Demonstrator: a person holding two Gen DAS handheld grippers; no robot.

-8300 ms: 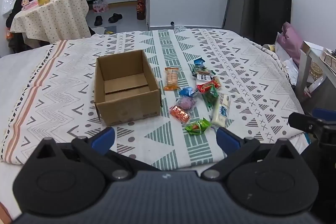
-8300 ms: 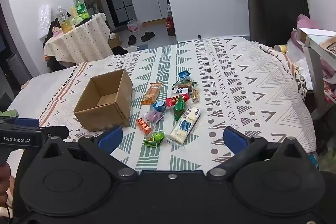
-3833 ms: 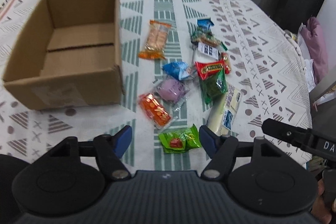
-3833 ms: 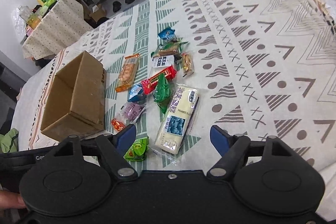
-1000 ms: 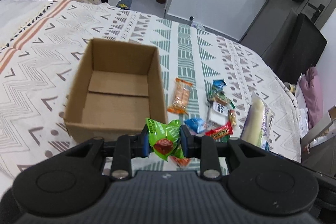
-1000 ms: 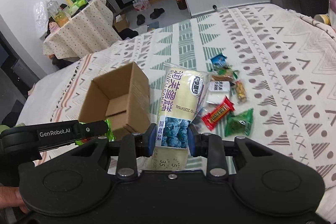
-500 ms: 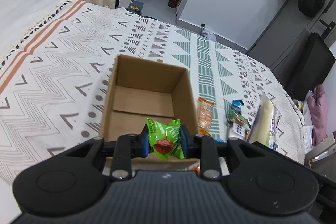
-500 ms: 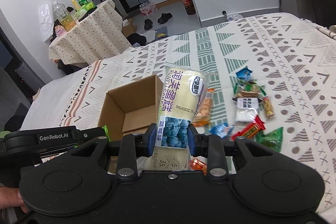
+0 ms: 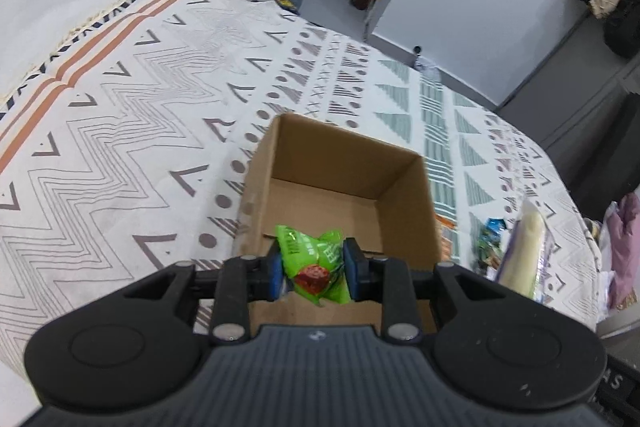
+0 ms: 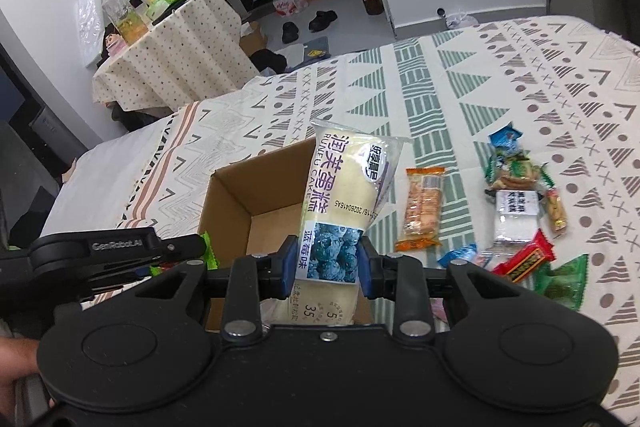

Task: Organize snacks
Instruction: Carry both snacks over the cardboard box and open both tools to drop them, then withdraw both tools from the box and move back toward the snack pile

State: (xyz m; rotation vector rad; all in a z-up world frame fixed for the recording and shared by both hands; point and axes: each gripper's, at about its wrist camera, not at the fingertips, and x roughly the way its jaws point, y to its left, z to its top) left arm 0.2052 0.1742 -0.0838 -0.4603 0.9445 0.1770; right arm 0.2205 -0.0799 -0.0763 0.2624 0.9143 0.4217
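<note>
So far the cardboard box (image 9: 344, 187) on the bed (image 9: 120, 131) looks empty: its brown floor shows bare in both views, and no snack lies inside yet. The box stands open-topped, its long sides running away from the left wrist camera.

Next in size, the blueberry cake pack (image 10: 344, 211) is clamped in the right gripper (image 10: 325, 263), whose pads press its printed lower part. Its long axis runs up and away from the gripper, top end over the box's near right wall, tilted a little right.

Well to the right of the box, a loose scatter of snacks (image 10: 516, 211) waits on the bed cover, among them an orange cracker pack (image 10: 422, 207) lying lengthwise away from the camera, nearest the box.

Smallest, the green candy packet (image 9: 314, 267) sits pinched between the narrow-set pads of the left gripper (image 9: 313, 273), hanging over the box's near end; it is squat, crimped ends up and down. By my judgement two drops are imminent and roughly ten pieces remain.
</note>
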